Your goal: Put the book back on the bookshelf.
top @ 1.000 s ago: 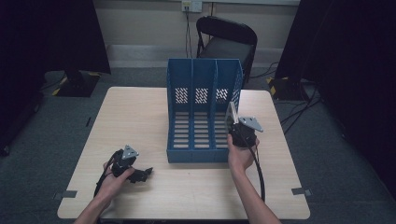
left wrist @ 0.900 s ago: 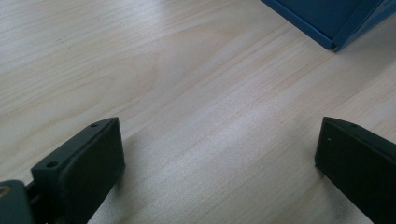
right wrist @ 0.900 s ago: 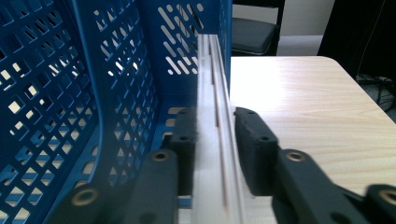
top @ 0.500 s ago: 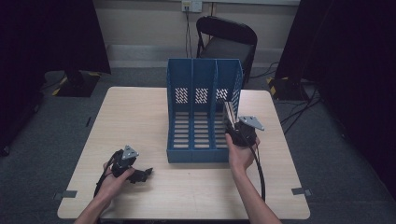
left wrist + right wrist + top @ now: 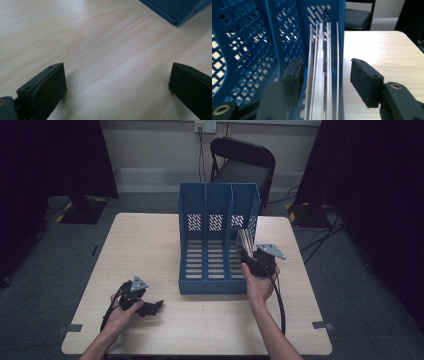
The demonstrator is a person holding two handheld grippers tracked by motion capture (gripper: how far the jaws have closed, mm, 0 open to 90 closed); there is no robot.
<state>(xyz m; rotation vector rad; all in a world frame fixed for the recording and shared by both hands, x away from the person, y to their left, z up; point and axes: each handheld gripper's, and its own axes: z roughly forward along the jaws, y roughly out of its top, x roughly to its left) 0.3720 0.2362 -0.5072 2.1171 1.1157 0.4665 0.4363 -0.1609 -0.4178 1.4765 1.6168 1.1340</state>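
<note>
A blue three-slot file holder (image 5: 215,245) stands on the middle of the wooden table (image 5: 145,245). Several thin white sheets (image 5: 245,239) stand upright in its right slot. My right gripper (image 5: 250,256) is at that slot's front. Its jaws have just been opening and now stand apart. In the right gripper view the sheets (image 5: 322,50) and the holder's right wall (image 5: 341,37) lie between the jaws of the right gripper (image 5: 325,75), and the pads press on neither. My left gripper (image 5: 152,307) rests low on the table at the front left, and in its own view the left gripper (image 5: 117,82) is open over bare wood.
A black folding chair (image 5: 242,162) stands behind the table's far edge. A corner of the holder (image 5: 175,15) shows ahead of the left gripper. Bare tabletop lies left of the holder and along the front edge. Dark floor surrounds the table.
The right gripper's jaws have parted from the sheets, which stay in the right slot. Neither hand has shifted, and the left gripper lies as before.
</note>
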